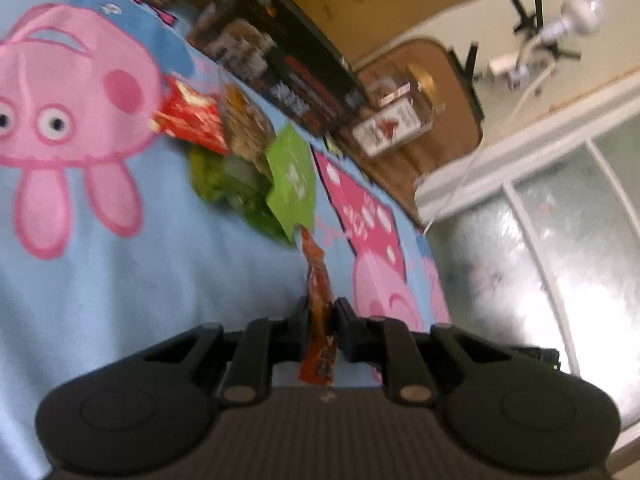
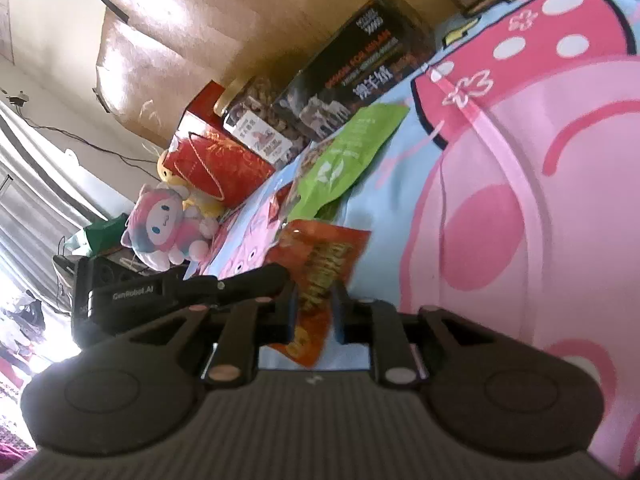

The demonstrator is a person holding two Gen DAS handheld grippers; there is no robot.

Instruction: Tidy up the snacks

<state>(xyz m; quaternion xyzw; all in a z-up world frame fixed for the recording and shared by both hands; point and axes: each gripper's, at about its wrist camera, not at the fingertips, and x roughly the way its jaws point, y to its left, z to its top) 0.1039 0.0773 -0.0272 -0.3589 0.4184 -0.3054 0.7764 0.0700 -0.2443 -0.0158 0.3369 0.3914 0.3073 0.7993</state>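
Observation:
An orange snack packet [image 1: 318, 280] stands edge-on between the pads of my left gripper [image 1: 322, 316], which is shut on it. In the right wrist view the same kind of orange packet [image 2: 324, 256] faces me flat, and my right gripper [image 2: 315, 308] is shut on its lower part. The left gripper [image 2: 280, 274] comes in from the left there and meets that packet's left edge. Beyond lie a light green packet [image 1: 292, 176] [image 2: 352, 148], a crumpled darker green one [image 1: 224, 180], a red one [image 1: 188, 120] and a brownish one [image 1: 244, 120], all heaped on the blue cartoon blanket [image 1: 120, 280].
A black box [image 1: 280, 52] [image 2: 352, 76] lies behind the heap, with a clear jar [image 1: 396, 120] [image 2: 256, 120] beside it. A red gift bag [image 2: 216, 164] and a plush toy [image 2: 164, 232] sit at the blanket's edge. Cardboard [image 2: 220, 20] stands behind; frosted glass panels [image 1: 560, 220] are at right.

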